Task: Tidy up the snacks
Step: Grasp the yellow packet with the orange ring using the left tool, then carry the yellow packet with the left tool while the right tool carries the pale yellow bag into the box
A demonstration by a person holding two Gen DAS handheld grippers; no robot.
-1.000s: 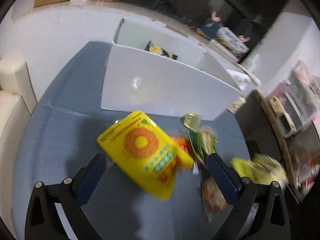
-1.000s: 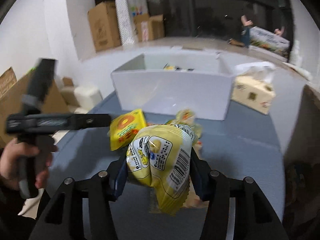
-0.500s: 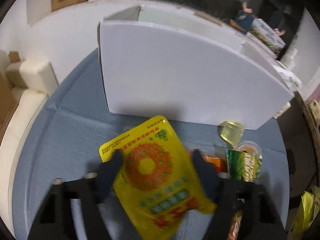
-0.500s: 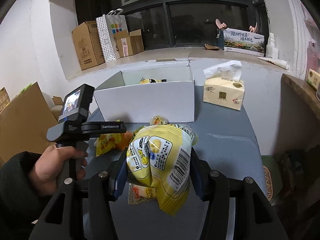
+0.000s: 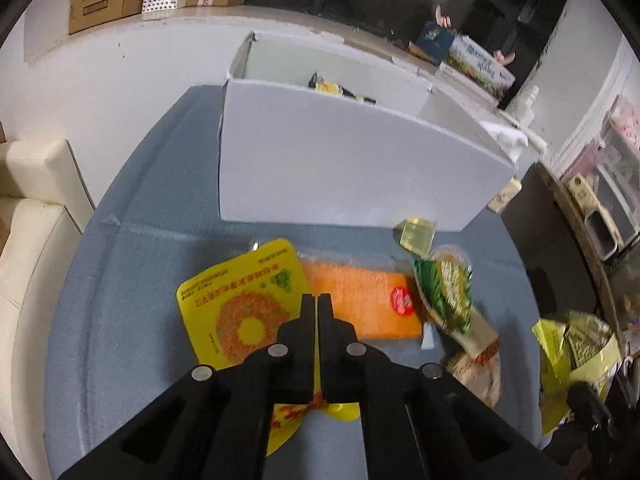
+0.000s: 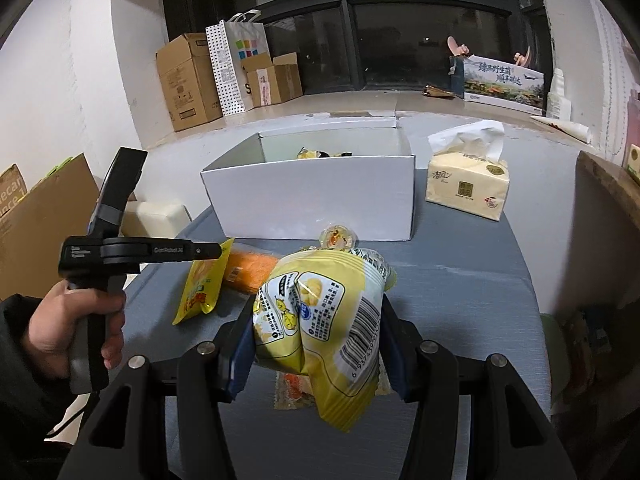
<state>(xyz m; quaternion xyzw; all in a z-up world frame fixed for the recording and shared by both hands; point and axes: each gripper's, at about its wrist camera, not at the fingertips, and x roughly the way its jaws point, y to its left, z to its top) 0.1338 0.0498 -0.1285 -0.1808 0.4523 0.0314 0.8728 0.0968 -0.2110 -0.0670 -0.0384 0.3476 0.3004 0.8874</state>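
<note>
My left gripper (image 5: 317, 308) is shut on the flat yellow snack pouch (image 5: 236, 304), pinching its edge and holding it off the blue table (image 5: 132, 288); it also shows in the right wrist view (image 6: 202, 280). My right gripper (image 6: 318, 320) is shut on a puffy pale-yellow chip bag (image 6: 320, 320) held above the table. A white open box (image 5: 340, 176) stands behind, with a snack inside (image 6: 316, 155). An orange packet (image 5: 360, 300), a green-yellow packet (image 5: 448, 288) and a jelly cup (image 5: 418, 234) lie before the box.
A tissue pack (image 6: 466, 180) stands right of the box. A flat snack packet (image 6: 292, 392) lies under my right gripper. Cardboard boxes (image 6: 188, 80) and a dotted bag (image 6: 234, 68) line the back ledge. A white cushion (image 5: 32, 200) sits left of the table.
My left gripper closed on the yellow pouch and lifted it, uncovering the orange packet. My right gripper kept hold of the chip bag and drew back and up.
</note>
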